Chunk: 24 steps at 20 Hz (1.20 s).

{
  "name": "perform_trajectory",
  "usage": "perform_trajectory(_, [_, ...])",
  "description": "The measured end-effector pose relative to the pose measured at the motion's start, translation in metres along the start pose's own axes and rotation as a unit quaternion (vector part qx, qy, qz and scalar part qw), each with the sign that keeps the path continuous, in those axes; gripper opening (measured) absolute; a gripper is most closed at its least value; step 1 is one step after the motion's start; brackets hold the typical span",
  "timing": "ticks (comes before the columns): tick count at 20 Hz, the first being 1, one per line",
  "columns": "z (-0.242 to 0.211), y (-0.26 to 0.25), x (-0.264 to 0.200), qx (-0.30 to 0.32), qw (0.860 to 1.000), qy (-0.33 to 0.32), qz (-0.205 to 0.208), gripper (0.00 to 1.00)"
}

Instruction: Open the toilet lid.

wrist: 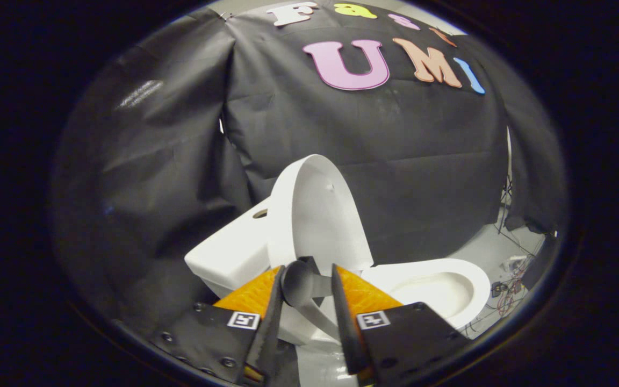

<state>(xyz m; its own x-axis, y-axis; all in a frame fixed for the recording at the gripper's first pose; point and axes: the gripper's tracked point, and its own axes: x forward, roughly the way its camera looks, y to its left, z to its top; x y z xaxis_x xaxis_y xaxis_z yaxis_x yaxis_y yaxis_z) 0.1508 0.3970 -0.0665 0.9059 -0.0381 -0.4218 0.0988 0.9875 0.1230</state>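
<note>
The gripper [306, 293] has its fingers [272, 312] a little apart, with a dark round tab [299, 285] on a strap between them; whether both fingers press on it cannot be told. Just beyond them the white lid [317, 215] stands raised, nearly upright, its inner face turned toward the open bowl [438, 287]. The tank [231, 255] sits behind the lid, on its other side. Loose wires [508, 293] lie on the floor [489, 247] past the bowl, with black cloth [170, 177] hanging behind.
</note>
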Motion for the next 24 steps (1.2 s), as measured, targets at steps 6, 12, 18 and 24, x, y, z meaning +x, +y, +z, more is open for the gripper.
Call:
perform_trajectory(6, [0.002,-0.008,-0.016,-0.033,0.999,0.011,0.027,0.99])
perform_trajectory(12, [0.033,-0.038,-0.046,-0.050,0.998,-0.029,0.028,0.98])
perform_trajectory(18, [0.050,-0.081,-0.067,-0.043,0.998,-0.046,0.021,0.98])
perform_trajectory(24, [0.056,-0.108,-0.083,-0.075,0.995,-0.056,0.021,0.99])
